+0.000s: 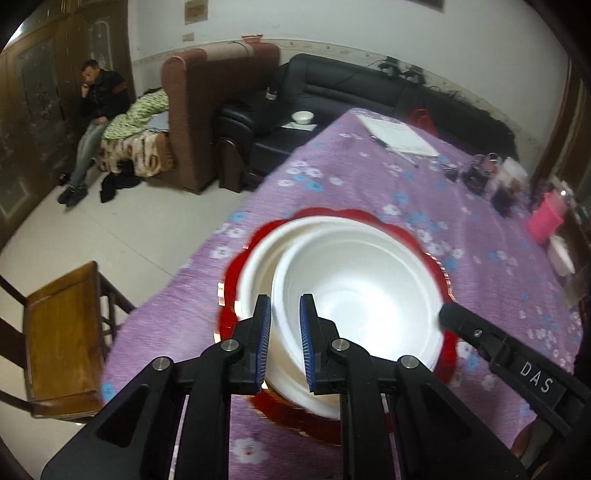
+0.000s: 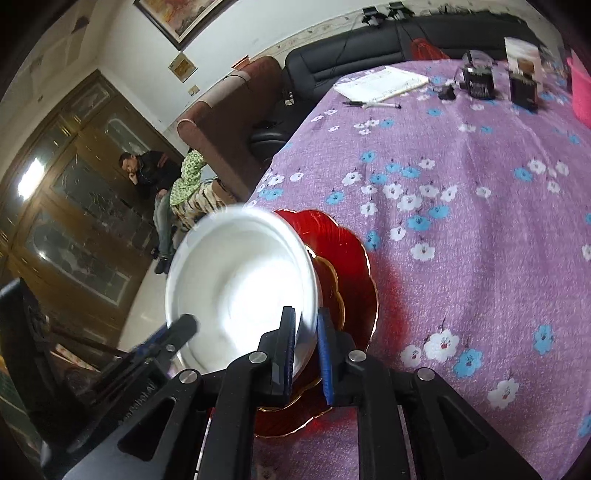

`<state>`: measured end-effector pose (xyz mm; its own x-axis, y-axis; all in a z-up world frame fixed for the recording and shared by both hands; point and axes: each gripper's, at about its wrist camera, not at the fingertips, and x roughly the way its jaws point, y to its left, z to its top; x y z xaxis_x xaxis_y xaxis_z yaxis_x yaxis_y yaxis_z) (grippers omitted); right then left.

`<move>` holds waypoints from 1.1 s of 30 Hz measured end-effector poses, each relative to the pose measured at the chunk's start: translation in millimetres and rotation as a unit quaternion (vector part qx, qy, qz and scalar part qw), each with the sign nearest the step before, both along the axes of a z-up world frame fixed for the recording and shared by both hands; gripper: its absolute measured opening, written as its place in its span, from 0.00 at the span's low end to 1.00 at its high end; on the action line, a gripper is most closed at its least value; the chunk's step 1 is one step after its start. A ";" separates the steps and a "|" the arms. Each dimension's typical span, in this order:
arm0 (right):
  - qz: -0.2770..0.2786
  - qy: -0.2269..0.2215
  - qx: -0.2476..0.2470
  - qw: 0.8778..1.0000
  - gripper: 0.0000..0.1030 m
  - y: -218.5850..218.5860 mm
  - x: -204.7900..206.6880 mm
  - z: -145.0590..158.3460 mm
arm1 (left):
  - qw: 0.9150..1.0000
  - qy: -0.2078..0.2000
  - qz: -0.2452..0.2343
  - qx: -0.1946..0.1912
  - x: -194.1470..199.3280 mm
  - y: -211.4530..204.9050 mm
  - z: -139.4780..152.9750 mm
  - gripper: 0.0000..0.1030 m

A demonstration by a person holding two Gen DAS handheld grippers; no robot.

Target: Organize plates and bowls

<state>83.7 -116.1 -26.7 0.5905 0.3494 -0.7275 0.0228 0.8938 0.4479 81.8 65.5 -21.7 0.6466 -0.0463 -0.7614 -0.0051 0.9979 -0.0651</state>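
While both grippers, left (image 1: 285, 325) and right (image 2: 306, 332), pinch the white bowl's (image 1: 354, 280) rim, keep it level. Ease it onto the red plate (image 2: 354, 266), then let go together.

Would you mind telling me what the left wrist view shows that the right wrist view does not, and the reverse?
Only the left wrist view shows the wooden chair beside the table and a small white bowl on the black sofa. Only the right wrist view shows the framed picture on the wall and the pen by the notebook. Both show the white bowls over the red plate, with the left gripper and right gripper each clamped on the bowls' rim, on the purple flowered cloth.
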 end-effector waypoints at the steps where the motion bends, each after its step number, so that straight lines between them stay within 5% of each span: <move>1: 0.000 -0.001 -0.003 1.000 0.13 1.2 0.4 -0.3 | 1.000 0.001 -0.001 -0.005 -0.8 3.2 1.3 0.13; 9: 0.004 -0.015 0.030 0.999 0.15 -12.4 -2.7 4.3 | 0.999 -0.004 0.029 0.029 -2.7 19.1 5.4 0.14; 13: -0.038 -0.026 0.053 0.998 0.24 -46.8 -8.3 7.4 | 0.998 -0.035 0.041 0.019 -11.9 18.8 18.2 0.13; 17: -0.068 -0.016 0.053 0.996 0.24 -78.7 -10.9 2.7 | 0.997 -0.076 -0.008 -0.005 -29.0 -12.6 43.0 0.14; 21: -0.098 -0.018 0.042 0.994 0.24 -113.5 -17.7 1.3 | 0.993 -0.083 -0.084 -0.013 -37.2 -67.0 52.4 0.62; 28: -0.171 -0.028 -0.002 0.985 0.26 -214.5 -48.9 0.6 | 0.974 0.009 -0.218 -0.065 -13.9 -176.1 46.3 0.64; 33: -0.225 -0.034 -0.020 0.974 0.26 -303.1 -81.8 -0.4 | 0.961 0.071 -0.246 -0.106 22.3 -265.8 42.1 0.64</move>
<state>2.0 -419.2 -27.2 0.7243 0.0171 -0.6892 0.3876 0.8167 0.4276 104.1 -200.3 20.4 0.3980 -0.4829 -0.7800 0.4395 0.8467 -0.2999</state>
